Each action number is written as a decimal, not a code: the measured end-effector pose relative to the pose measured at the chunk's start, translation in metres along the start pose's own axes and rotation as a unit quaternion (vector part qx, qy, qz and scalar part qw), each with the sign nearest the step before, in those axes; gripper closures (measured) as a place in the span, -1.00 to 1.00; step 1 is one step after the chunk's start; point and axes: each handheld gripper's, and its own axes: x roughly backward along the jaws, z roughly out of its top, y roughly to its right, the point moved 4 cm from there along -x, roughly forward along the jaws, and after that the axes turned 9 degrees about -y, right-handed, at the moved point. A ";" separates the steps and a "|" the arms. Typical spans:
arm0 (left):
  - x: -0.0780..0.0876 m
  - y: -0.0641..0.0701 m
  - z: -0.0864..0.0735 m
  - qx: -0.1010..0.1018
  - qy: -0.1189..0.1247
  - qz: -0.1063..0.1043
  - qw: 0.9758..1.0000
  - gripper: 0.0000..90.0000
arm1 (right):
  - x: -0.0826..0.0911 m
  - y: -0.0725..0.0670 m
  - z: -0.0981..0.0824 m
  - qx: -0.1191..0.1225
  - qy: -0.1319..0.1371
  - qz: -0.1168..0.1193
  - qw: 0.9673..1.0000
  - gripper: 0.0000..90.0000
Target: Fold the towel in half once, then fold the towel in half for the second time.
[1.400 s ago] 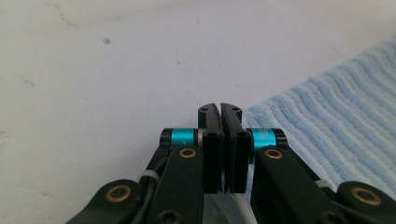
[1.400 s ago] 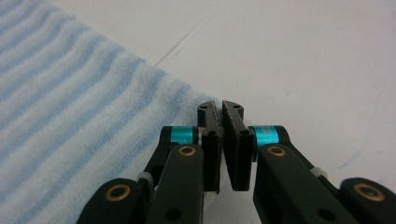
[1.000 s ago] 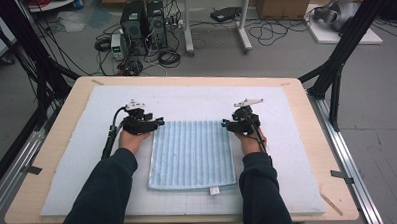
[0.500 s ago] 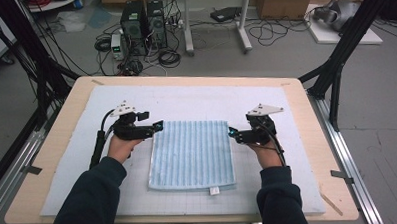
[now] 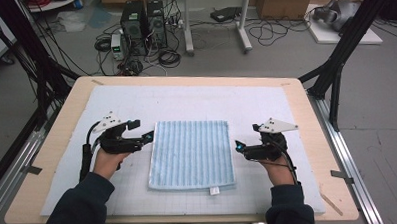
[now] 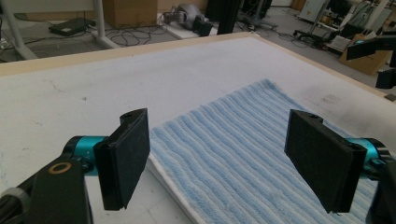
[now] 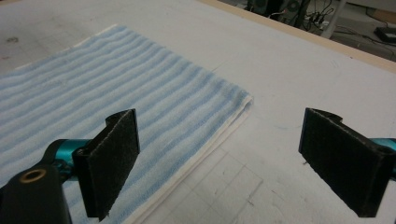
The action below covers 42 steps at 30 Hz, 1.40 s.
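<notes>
A light-blue striped towel (image 5: 192,154) lies folded flat in the middle of the white mat (image 5: 196,99). My left gripper (image 5: 148,136) hovers just off the towel's far left corner, pointing at it. Its jaws have just been opening and stand open with nothing between the pads. My right gripper (image 5: 239,148) sits beside the towel's right edge, jaws also just opened wide and empty. The left gripper view looks past my left gripper (image 6: 223,154) onto the towel (image 6: 243,121). In the right gripper view my right gripper (image 7: 229,158) frames the towel's corner (image 7: 116,79).
The mat covers a wooden table (image 5: 307,118). A small white tag (image 5: 215,190) sticks out at the towel's near edge. Black frame struts (image 5: 342,57) stand at both sides. Computers and cables (image 5: 143,24) lie on the floor beyond.
Both grippers have let go at the towel's far corners, drawn outward and toward the near side, and opened. The towel has stayed flat in place.
</notes>
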 end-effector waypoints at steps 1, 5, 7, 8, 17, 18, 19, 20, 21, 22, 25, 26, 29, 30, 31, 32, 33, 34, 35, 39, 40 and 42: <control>0.000 0.000 0.000 -0.002 -0.001 0.001 1.000 -0.50 | 0.001 0.000 0.000 -0.002 0.000 0.000 1.000 -0.74; 0.001 0.001 -0.003 0.001 0.003 0.001 1.000 -0.50 | 0.003 0.000 0.001 -0.001 0.003 0.000 1.000 -0.74; 0.001 0.000 -0.006 0.002 -0.002 0.002 1.000 -0.50 | 0.003 -0.001 0.002 -0.002 0.003 -0.001 1.000 -0.74; 0.001 0.000 -0.008 0.005 -0.003 0.004 1.000 -0.50 | 0.003 0.000 0.003 0.000 0.004 -0.002 1.000 -0.74; 0.001 -0.003 -0.005 0.015 0.007 0.007 1.000 -0.50 | 0.004 0.000 0.004 -0.004 0.007 -0.003 1.000 -0.74; 0.001 -0.003 -0.004 0.016 0.007 0.006 1.000 -0.50 | 0.004 0.001 0.005 -0.005 0.007 -0.003 1.000 -0.74; 0.000 -0.003 -0.004 0.015 0.004 0.006 1.000 -0.50 | 0.003 0.000 0.005 -0.005 0.006 -0.003 1.000 -0.74; -0.001 -0.003 -0.003 0.013 0.001 0.005 1.000 -0.50 | 0.002 0.000 0.005 -0.006 0.005 -0.001 1.000 -0.74; -0.002 -0.003 -0.002 0.013 0.000 0.006 1.000 -0.50 | 0.001 0.000 0.005 -0.006 0.005 -0.002 1.000 -0.74; -0.002 -0.004 0.000 0.011 -0.001 0.006 1.000 -0.50 | 0.000 0.000 0.006 -0.006 0.004 -0.001 1.000 -0.74; -0.005 -0.007 0.005 0.013 0.005 0.005 1.000 -0.50 | -0.003 0.000 0.009 -0.006 0.005 0.001 1.000 -0.74; -0.006 -0.008 0.006 0.012 0.000 0.007 1.000 -0.50 | -0.004 0.001 0.009 -0.007 0.004 0.002 1.000 -0.74; -0.010 -0.011 0.011 0.008 -0.001 0.011 1.000 -0.50 | -0.009 0.002 0.012 -0.010 0.001 0.005 1.000 -0.74; -0.011 -0.012 0.012 0.007 0.000 0.014 1.000 -0.50 | -0.010 0.003 0.013 -0.012 -0.002 0.006 1.000 -0.74; -0.012 -0.014 0.012 0.007 -0.001 0.016 1.000 -0.50 | -0.012 0.003 0.014 -0.013 -0.003 0.007 1.000 -0.74; -0.014 -0.016 0.012 0.008 -0.001 0.021 1.000 -0.50 | -0.014 0.004 0.015 -0.011 -0.005 0.007 1.000 -0.74; -0.016 -0.018 0.012 0.010 -0.004 0.024 1.000 -0.50 | -0.016 0.005 0.016 -0.014 -0.008 0.008 1.000 -0.74; -0.017 -0.020 0.011 0.015 -0.009 0.027 0.999 -0.50 | -0.018 0.006 0.017 -0.015 -0.009 0.009 1.000 -0.74; -0.019 -0.022 0.010 0.018 -0.013 0.028 0.999 -0.49 | -0.020 0.007 0.018 -0.018 -0.011 0.011 1.000 -0.74; -0.027 -0.030 0.007 0.032 -0.023 0.041 0.998 -0.47 | -0.029 0.013 0.023 -0.028 -0.025 0.011 0.999 -0.74; -0.030 -0.033 0.006 0.039 -0.026 0.041 0.998 -0.46 | -0.031 0.015 0.023 -0.030 -0.028 0.012 0.999 -0.74; -0.033 -0.037 0.004 0.044 -0.034 0.047 0.997 -0.46 | -0.037 0.019 0.026 -0.039 -0.039 0.009 0.998 -0.74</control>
